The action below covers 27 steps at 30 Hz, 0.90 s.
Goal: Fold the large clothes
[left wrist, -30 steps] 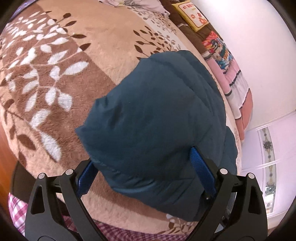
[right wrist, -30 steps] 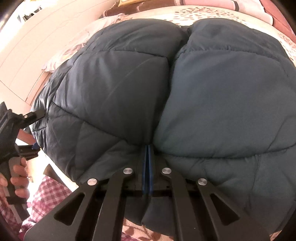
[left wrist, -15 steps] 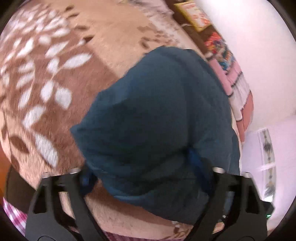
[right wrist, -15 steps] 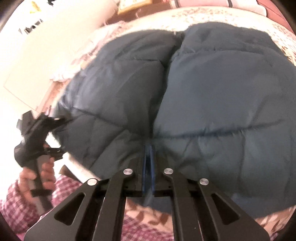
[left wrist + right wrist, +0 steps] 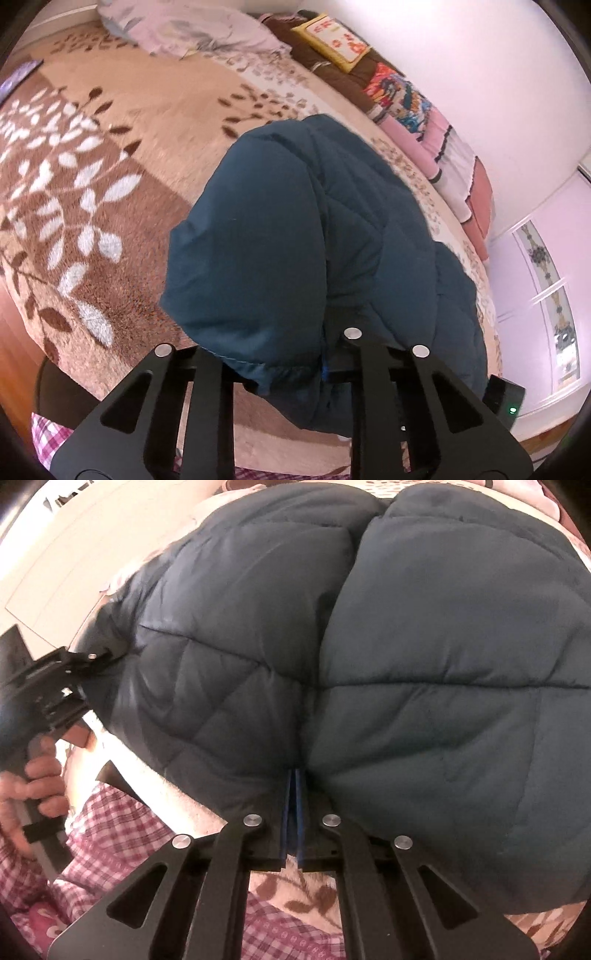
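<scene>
A dark teal quilted jacket lies bunched on a brown blanket with white leaves. My left gripper is at the jacket's near corner, jaws closing, with the puffy hem bunched between them and covering the fingertips. The right wrist view is filled by the jacket. There my right gripper is shut, its blue pads pinching a fold at the near edge. At the far left of that view the left gripper bites the jacket's side edge, held by a hand.
Pillows, a yellow cushion and stacked folded bedding line the bed's far side along the wall. The person's plaid clothing is close under both grippers. The bed's near edge and the floor lie at lower left.
The left jaws went from wide open around the jacket's corner to closed on it, and that gripper rose a little. The right gripper kept its pinch while the jacket drew closer.
</scene>
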{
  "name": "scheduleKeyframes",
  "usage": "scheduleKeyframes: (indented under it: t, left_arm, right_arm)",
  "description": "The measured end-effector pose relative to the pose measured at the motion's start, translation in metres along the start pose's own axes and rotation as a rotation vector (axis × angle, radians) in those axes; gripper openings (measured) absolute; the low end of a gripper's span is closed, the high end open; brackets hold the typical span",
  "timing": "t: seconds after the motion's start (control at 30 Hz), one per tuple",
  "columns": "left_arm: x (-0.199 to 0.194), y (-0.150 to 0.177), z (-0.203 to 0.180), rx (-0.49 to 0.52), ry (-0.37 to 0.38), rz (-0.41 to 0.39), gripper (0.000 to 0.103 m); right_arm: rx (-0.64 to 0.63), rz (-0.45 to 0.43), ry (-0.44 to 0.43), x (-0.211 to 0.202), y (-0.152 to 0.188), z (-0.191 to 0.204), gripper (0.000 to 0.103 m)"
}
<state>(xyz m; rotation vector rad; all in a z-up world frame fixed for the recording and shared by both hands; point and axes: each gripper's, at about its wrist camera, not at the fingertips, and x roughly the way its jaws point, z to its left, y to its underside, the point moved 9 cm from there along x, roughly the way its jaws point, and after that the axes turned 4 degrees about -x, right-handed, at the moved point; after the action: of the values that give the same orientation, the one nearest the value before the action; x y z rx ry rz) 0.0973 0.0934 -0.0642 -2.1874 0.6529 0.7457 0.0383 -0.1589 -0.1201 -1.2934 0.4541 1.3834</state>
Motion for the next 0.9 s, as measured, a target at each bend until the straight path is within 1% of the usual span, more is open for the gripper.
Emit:
scheduleKeyframes:
  t: [0.07,0.17,0.23,0.27,0.33,0.4,0.5,0.57,0.6,0.63,0.67,0.77,0.83,0.87,0.9]
  left_arm:
    - [-0.009,-0.001,-0.010,0.056,-0.007,-0.027,0.018]
    - [-0.019,-0.008,-0.025,0.123,-0.020,-0.066,0.018]
    - [-0.025,-0.012,-0.032,0.150,-0.015,-0.079,0.018]
    - [-0.029,-0.013,-0.034,0.158,-0.013,-0.084,0.018]
    - [-0.034,-0.014,-0.042,0.184,-0.011,-0.098,0.018]
    - [-0.040,-0.015,-0.055,0.222,-0.010,-0.116,0.018]
    - [-0.048,-0.016,-0.074,0.274,0.001,-0.141,0.017]
    - [-0.055,-0.016,-0.089,0.309,0.007,-0.158,0.017]
    - [-0.058,-0.015,-0.096,0.326,0.011,-0.166,0.017]
    - [-0.063,-0.014,-0.107,0.355,0.014,-0.176,0.017]
    - [-0.065,-0.012,-0.114,0.376,0.017,-0.183,0.017]
    - [-0.076,-0.003,-0.149,0.481,0.027,-0.216,0.017]
    - [-0.083,0.006,-0.173,0.557,0.039,-0.237,0.017]
    - [-0.086,0.015,-0.191,0.618,0.051,-0.250,0.017]
    - [-0.087,0.021,-0.202,0.653,0.058,-0.257,0.017]
  right_arm:
    - [0.018,-0.009,-0.012,-0.001,0.002,-0.005,0.002]
    - [0.082,-0.008,-0.069,-0.013,0.001,-0.008,0.001]
    - [0.088,-0.055,-0.108,-0.037,-0.003,-0.008,0.005]
    - [0.071,-0.106,-0.116,-0.057,-0.006,-0.008,0.005]
    - [0.059,-0.184,-0.079,-0.090,-0.008,-0.018,0.005]
    - [0.092,-0.239,-0.035,-0.117,-0.006,-0.043,0.005]
    - [0.192,-0.295,0.042,-0.145,0.003,-0.099,0.005]
    - [0.268,-0.292,0.078,-0.144,0.010,-0.131,0.005]
    - [0.292,-0.286,0.076,-0.140,0.015,-0.140,0.005]
    - [0.325,-0.252,0.049,-0.127,0.021,-0.152,0.005]
    - [0.345,-0.236,0.021,-0.119,0.025,-0.156,0.005]
    - [0.382,-0.226,-0.030,-0.098,0.031,-0.158,0.005]
    - [0.386,-0.234,-0.043,-0.094,0.032,-0.160,0.005]
    - [0.377,-0.237,-0.044,-0.094,0.033,-0.159,0.005]
    - [0.372,-0.239,-0.046,-0.093,0.033,-0.158,0.005]
